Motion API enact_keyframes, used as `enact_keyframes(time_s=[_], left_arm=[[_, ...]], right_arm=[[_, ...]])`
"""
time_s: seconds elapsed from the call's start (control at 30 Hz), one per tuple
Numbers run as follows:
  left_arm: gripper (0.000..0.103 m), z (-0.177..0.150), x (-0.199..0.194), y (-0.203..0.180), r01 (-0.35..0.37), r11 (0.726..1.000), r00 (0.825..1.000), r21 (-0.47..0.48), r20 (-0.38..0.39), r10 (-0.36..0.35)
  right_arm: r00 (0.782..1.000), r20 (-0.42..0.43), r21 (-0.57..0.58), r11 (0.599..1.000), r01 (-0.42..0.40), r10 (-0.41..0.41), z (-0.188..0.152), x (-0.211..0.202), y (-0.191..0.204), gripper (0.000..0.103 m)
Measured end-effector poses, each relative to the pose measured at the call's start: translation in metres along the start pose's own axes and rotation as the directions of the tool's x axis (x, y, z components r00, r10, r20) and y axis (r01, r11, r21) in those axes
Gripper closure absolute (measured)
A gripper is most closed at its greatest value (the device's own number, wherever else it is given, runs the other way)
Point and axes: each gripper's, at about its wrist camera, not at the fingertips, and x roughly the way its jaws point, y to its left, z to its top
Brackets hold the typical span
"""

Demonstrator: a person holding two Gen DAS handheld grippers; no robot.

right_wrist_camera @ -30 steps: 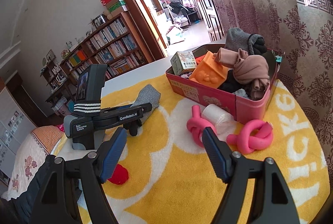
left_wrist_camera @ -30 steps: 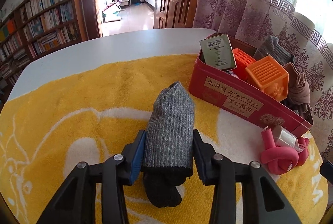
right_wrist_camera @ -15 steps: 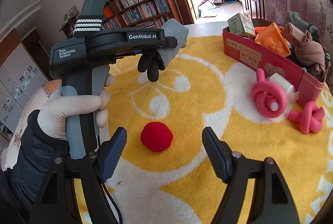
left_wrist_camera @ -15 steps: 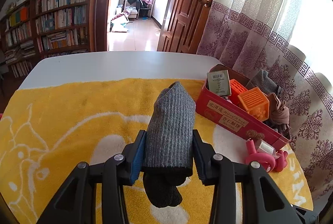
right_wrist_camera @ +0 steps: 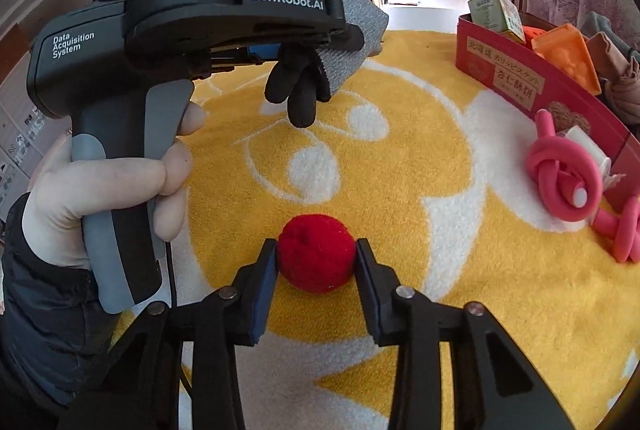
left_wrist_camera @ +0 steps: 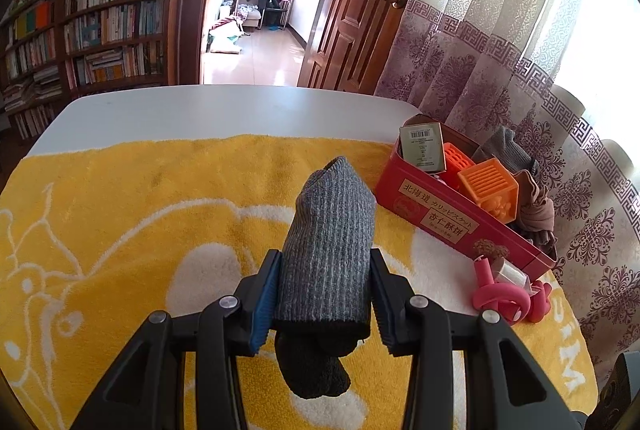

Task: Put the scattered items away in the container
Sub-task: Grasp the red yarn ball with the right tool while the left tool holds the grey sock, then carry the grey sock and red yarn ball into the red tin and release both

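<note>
While shut: right claw (right_wrist_camera: pixel 316 262) on pompom (right_wrist_camera: pixel 317 253)

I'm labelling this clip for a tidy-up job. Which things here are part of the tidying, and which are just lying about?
Part of the job:
- grey sock in the left gripper
- red ball in the right gripper
- pink knots
- red box

Just lying about:
- yellow towel
- bookshelf
- curtain

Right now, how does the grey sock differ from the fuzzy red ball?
The grey sock is long, ribbed and limp, its black toe dangling; the red ball is small, round and fuzzy. The sock is held up off the yellow towel in the left gripper; the ball sits on it between the right gripper fingers. Both are soft and gripped.
</note>
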Motion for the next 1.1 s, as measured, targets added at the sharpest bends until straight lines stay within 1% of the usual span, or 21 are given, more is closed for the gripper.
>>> enact_keyframes(time_s=[0.23, 0.43, 0.57, 0.73, 0.97, 1.1], left_arm=[[0.059, -0.001, 0.001, 0.0, -0.001, 1.0, 1.0, 0.0, -0.003, 0.001], [0.059, -0.002, 0.002, -0.005, 0.001, 1.0, 1.0, 0.013, -0.005, 0.0], [0.059, -0.003, 0.003, -0.009, 0.001, 1.0, 1.0, 0.02, -0.009, -0.001], [0.059, -0.003, 0.003, -0.015, 0.002, 0.999, 1.0, 0.034, -0.012, -0.002], [0.059, 0.0, 0.005, -0.029, 0.009, 0.998, 0.999, 0.069, -0.033, -0.006], [0.059, 0.009, 0.003, -0.041, 0.006, 0.995, 1.0, 0.098, -0.026, -0.004]], right_arm=[[0.997, 0.068, 0.052, 0.998, 0.033, -0.036, 0.004, -0.02, -0.021, 0.063], [0.984, 0.151, 0.158, 0.985, 0.071, -0.095, 0.013, -0.051, -0.053, 0.063], [0.968, 0.207, 0.233, 0.968, 0.095, -0.145, 0.014, -0.078, -0.079, 0.063], [0.946, 0.254, 0.316, 0.942, 0.116, -0.202, 0.016, -0.107, -0.107, 0.063], [0.912, 0.311, 0.379, 0.915, 0.138, -0.266, 0.026, -0.136, -0.137, 0.063], [0.893, 0.34, 0.402, 0.904, 0.144, -0.293, 0.036, -0.149, -0.154, 0.063]])
